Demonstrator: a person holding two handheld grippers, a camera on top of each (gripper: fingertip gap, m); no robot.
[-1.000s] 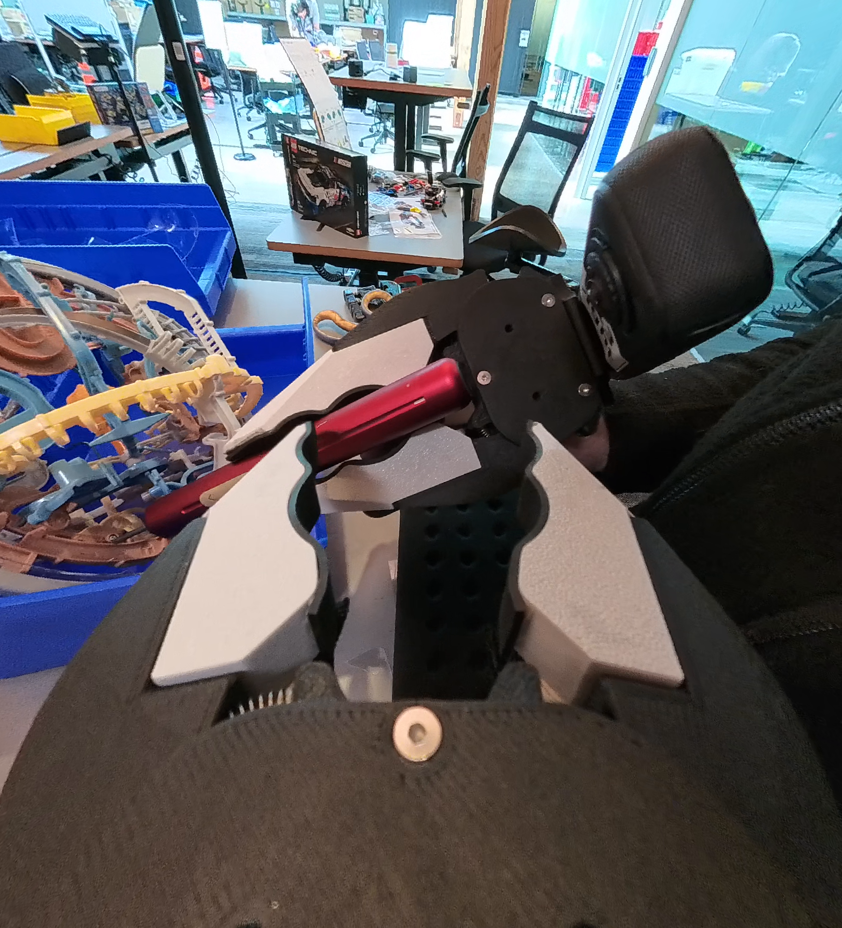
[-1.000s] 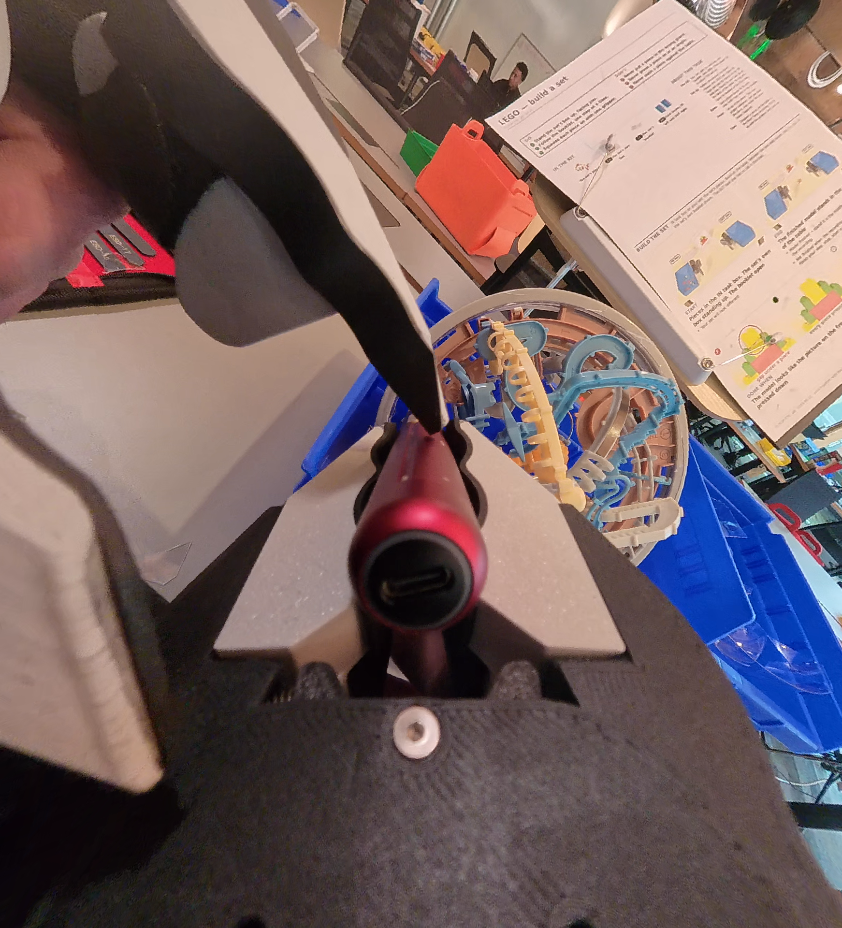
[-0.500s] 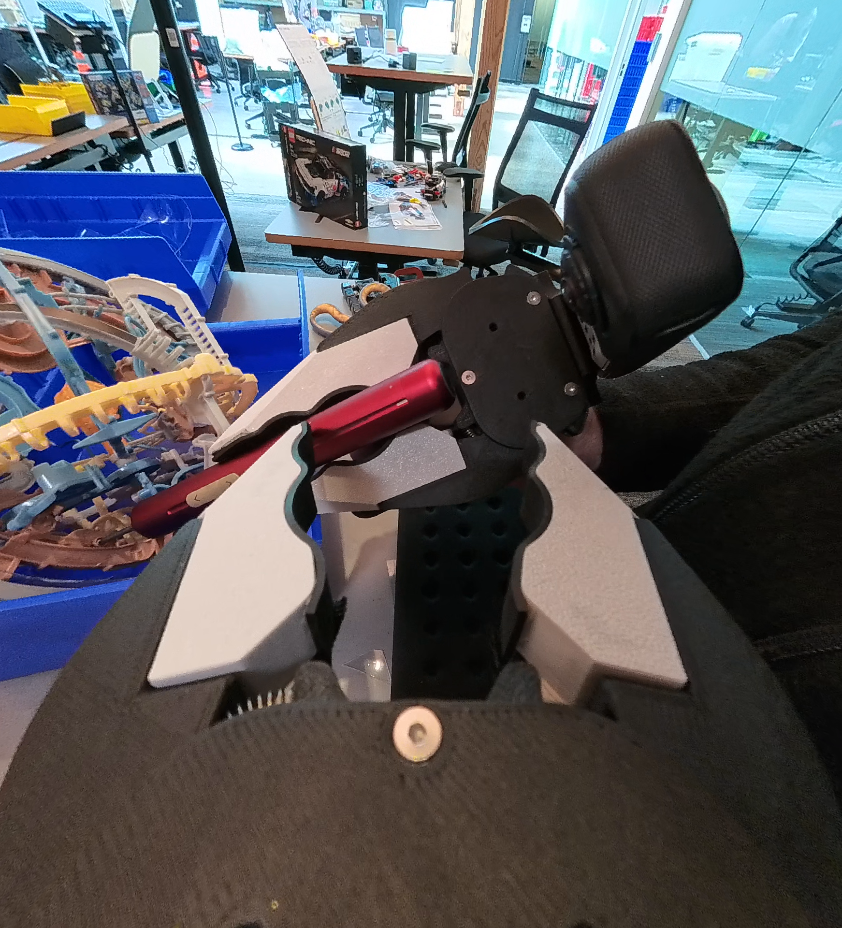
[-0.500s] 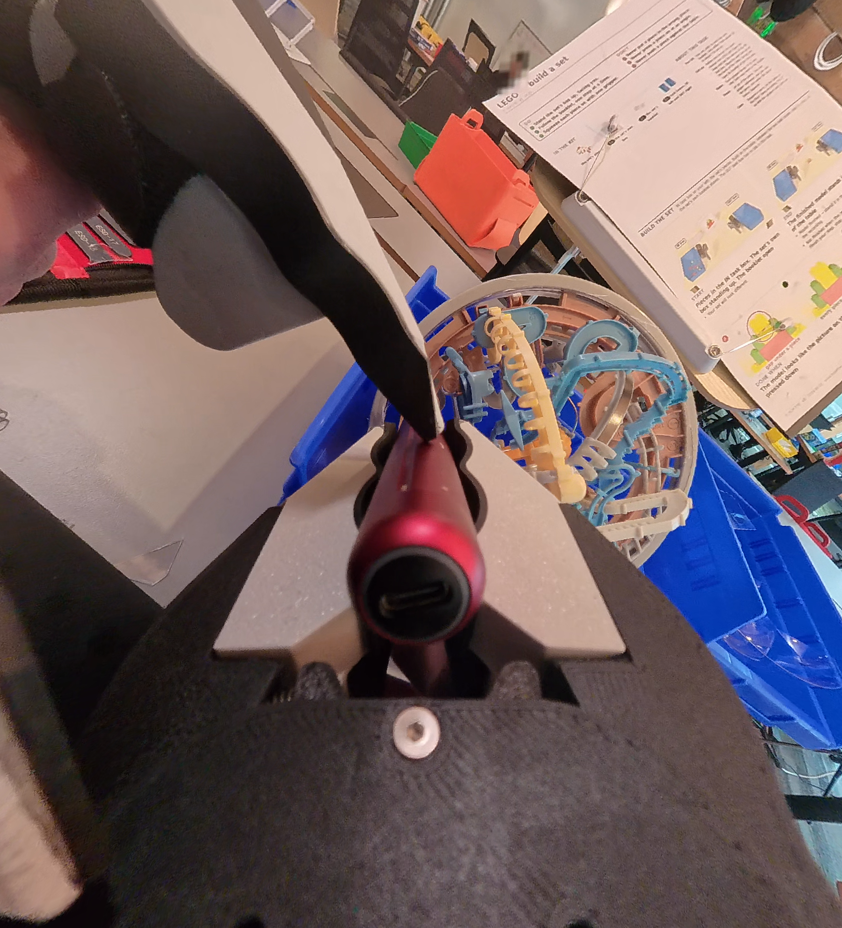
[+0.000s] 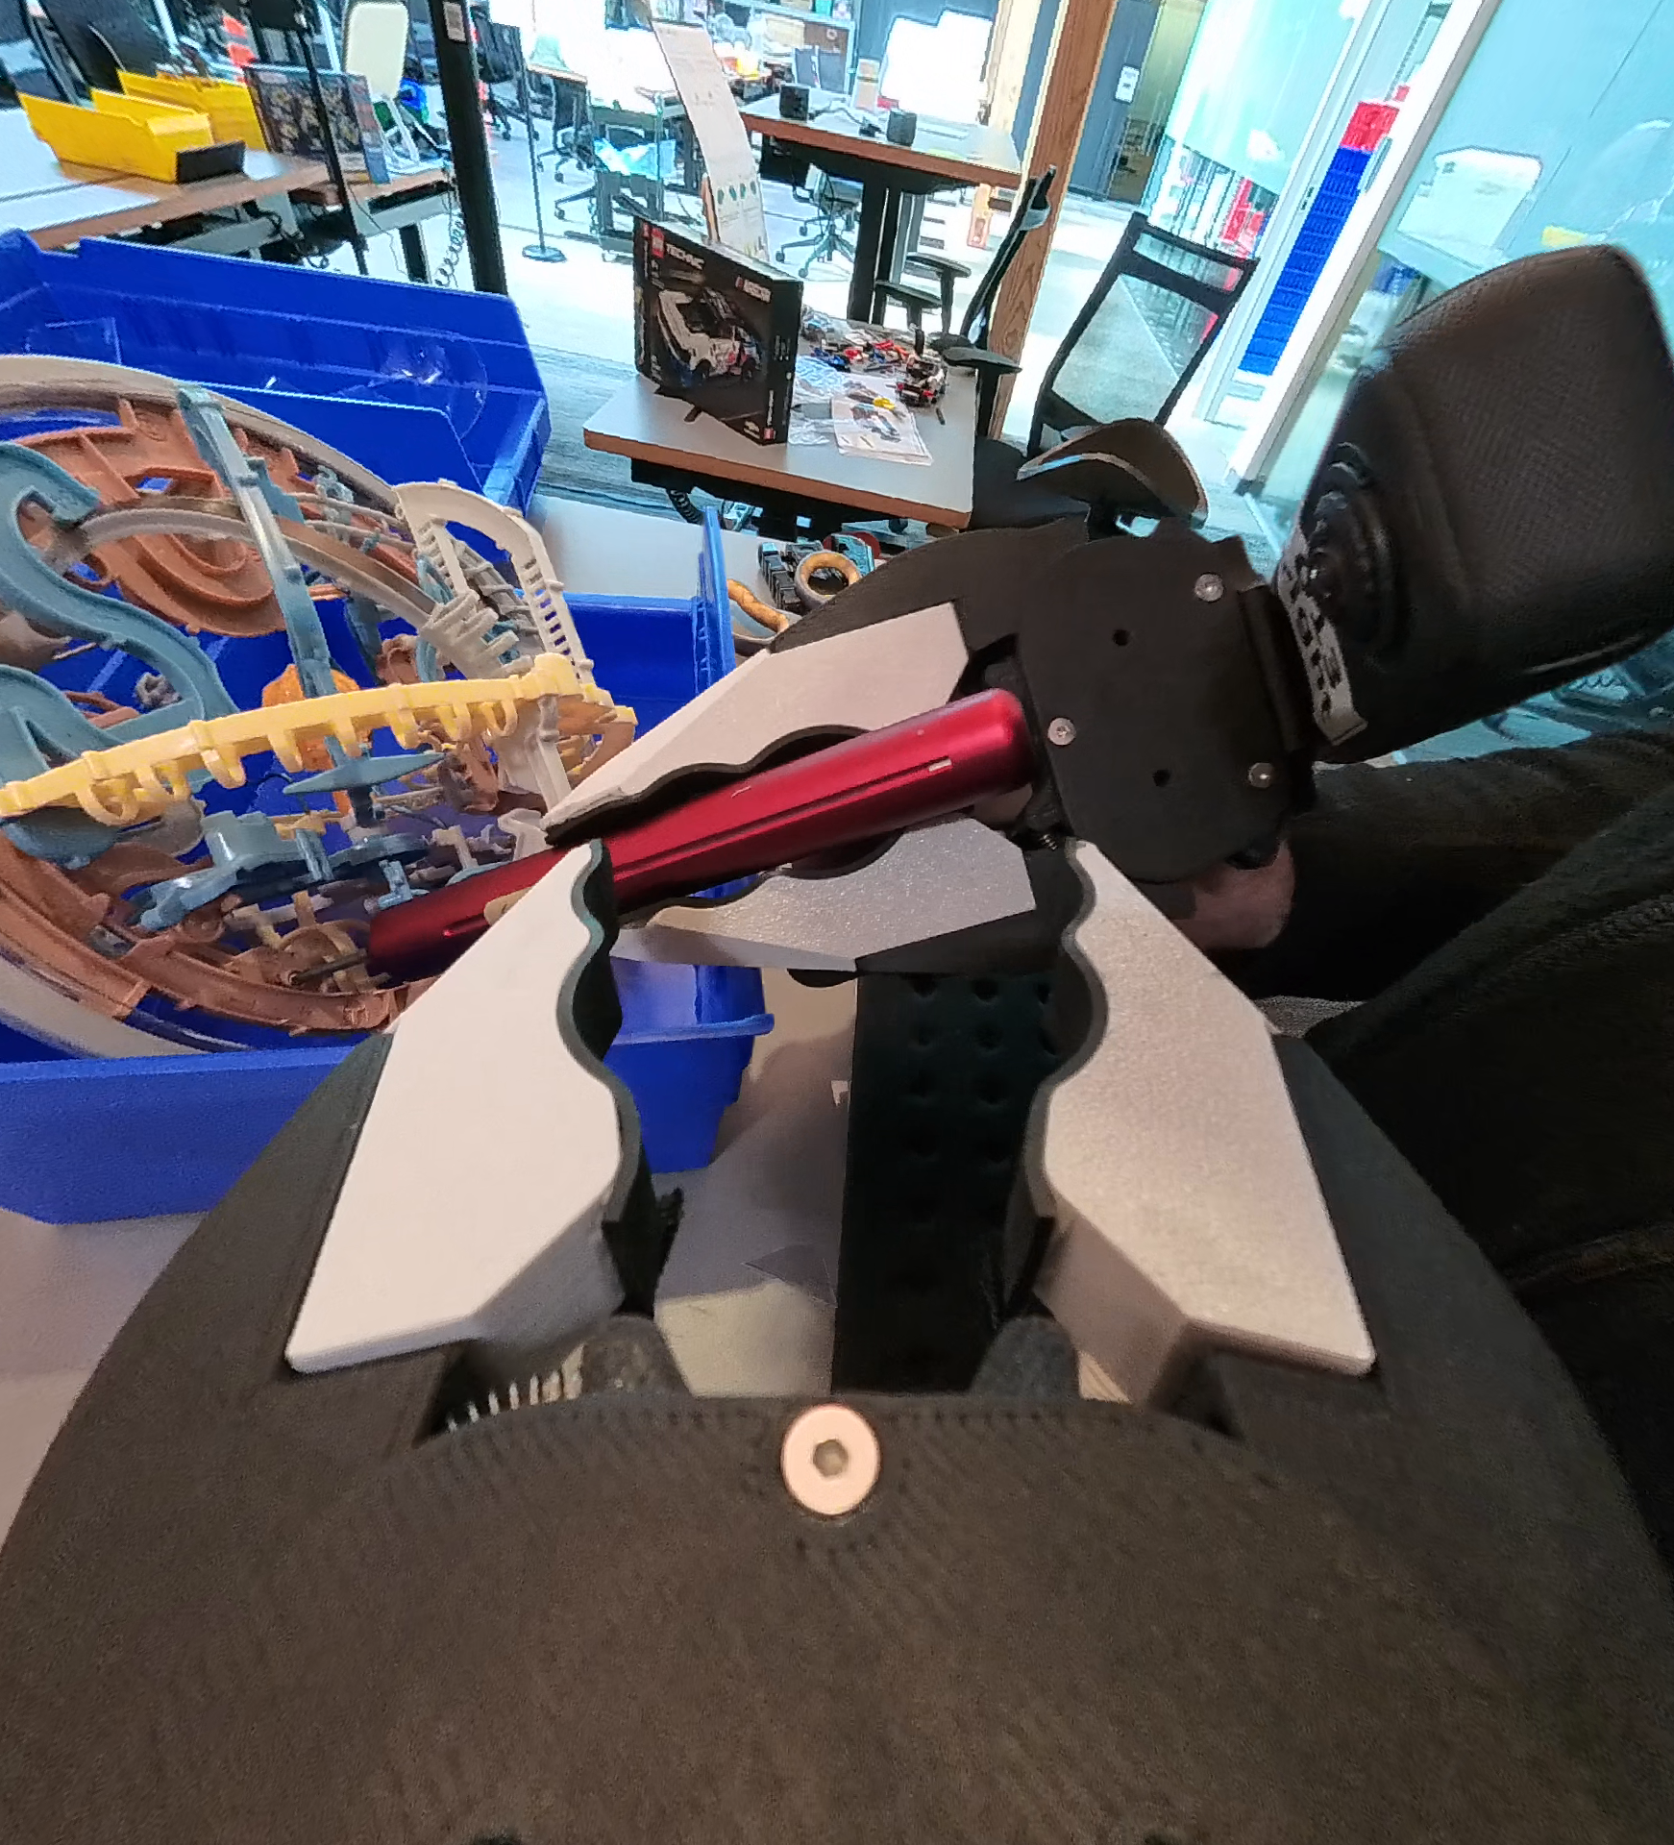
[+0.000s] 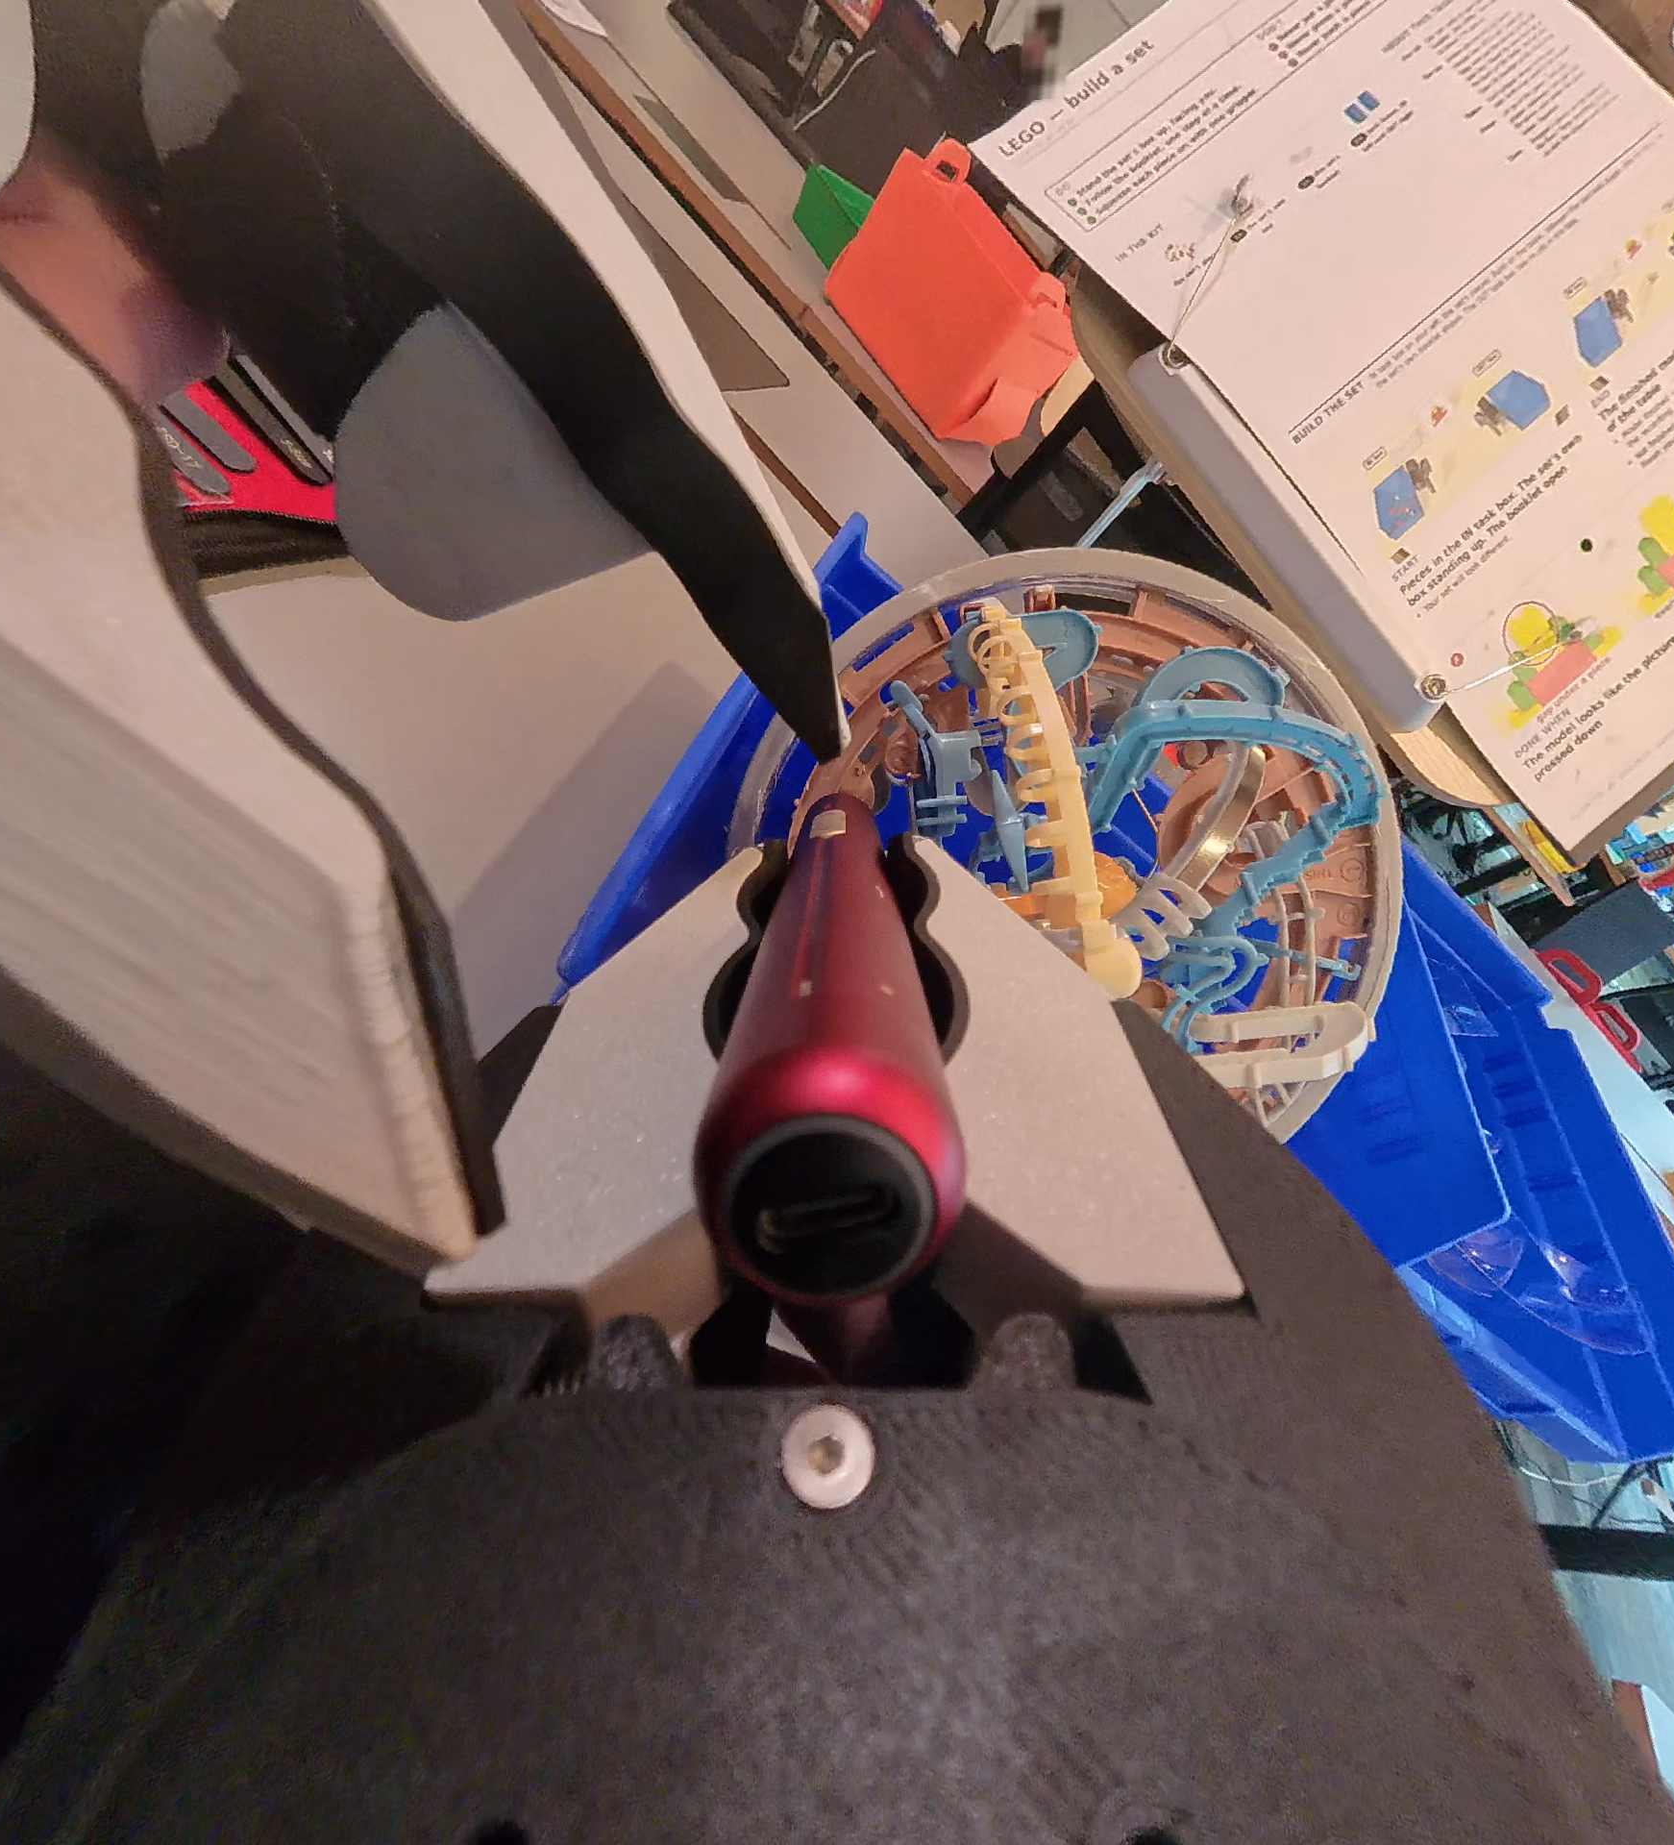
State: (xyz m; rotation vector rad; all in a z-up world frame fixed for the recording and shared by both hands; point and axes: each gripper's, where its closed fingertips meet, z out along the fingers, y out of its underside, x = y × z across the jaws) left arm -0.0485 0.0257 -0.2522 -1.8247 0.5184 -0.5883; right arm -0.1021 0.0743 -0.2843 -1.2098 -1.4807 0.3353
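Observation:
My right gripper (image 6: 828,849) is shut on a red pen-shaped power tool (image 6: 833,998), its capped end toward the camera. The tool's front tip reaches the edge of a half-sphere maze toy (image 6: 1162,799) of brown, blue and cream tracks. The toy lies in a blue bin (image 6: 1512,1198). In the left wrist view my left gripper (image 5: 838,879) is open and empty. The right gripper (image 5: 563,829) and the red tool (image 5: 793,799) cross in front of it. Its left fingertip (image 5: 593,879) overlaps the tool. The maze toy (image 5: 164,699) sits at the left.
A second blue bin (image 5: 214,309) stands behind the first (image 5: 114,1128). A printed instruction sheet on a stand (image 6: 1412,349) rises behind the toy, with an orange box (image 6: 953,300) beside it. A red tool case (image 6: 244,479) lies on the white table. A person's dark sleeve (image 5: 1512,998) fills the right.
The right gripper has moved closer to the maze toy with the red tool, which now looks larger. The left gripper stays open, and its fingers loom nearer in the right wrist view.

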